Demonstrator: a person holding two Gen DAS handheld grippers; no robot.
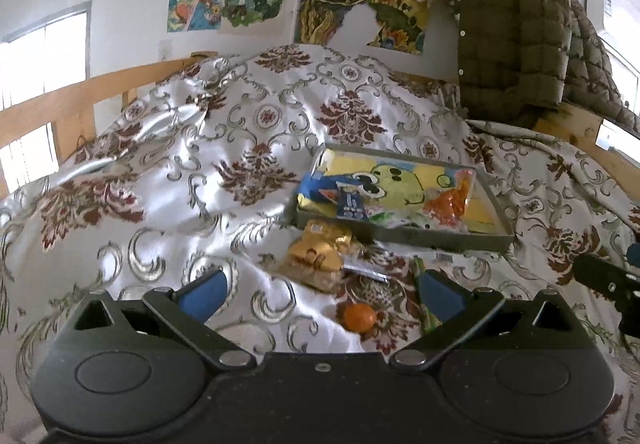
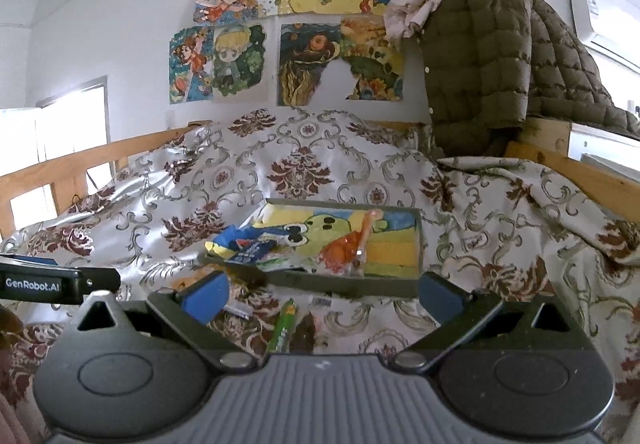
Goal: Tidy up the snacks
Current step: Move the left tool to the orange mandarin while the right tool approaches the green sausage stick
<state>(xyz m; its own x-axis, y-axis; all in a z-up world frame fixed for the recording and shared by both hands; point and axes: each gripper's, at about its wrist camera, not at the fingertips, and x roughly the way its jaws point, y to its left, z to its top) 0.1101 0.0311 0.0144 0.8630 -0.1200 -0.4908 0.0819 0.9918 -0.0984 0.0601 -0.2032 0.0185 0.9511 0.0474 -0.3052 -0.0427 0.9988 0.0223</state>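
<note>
Both tongs are wide open and hold nothing. The left gripper (image 1: 322, 294) hangs low over the bed cover (image 1: 168, 180). Just ahead of it, between its blue pads, lie a gold snack bag (image 1: 320, 256) and a small orange ball-shaped snack (image 1: 357, 317). The gray tray (image 1: 404, 234) sits a bit farther ahead and to the right, with a blue pack (image 1: 320, 193) and an orange wrapper (image 1: 450, 200) already inside.

The right gripper (image 2: 322, 294) has a green stick pack (image 2: 285, 326) right under it, and the tray just ahead.

I think the next job is picking up a loose snack. Go down slowly, pinch the middle of the bag, not the soft cover, then lift it over the tray's edge.
</note>
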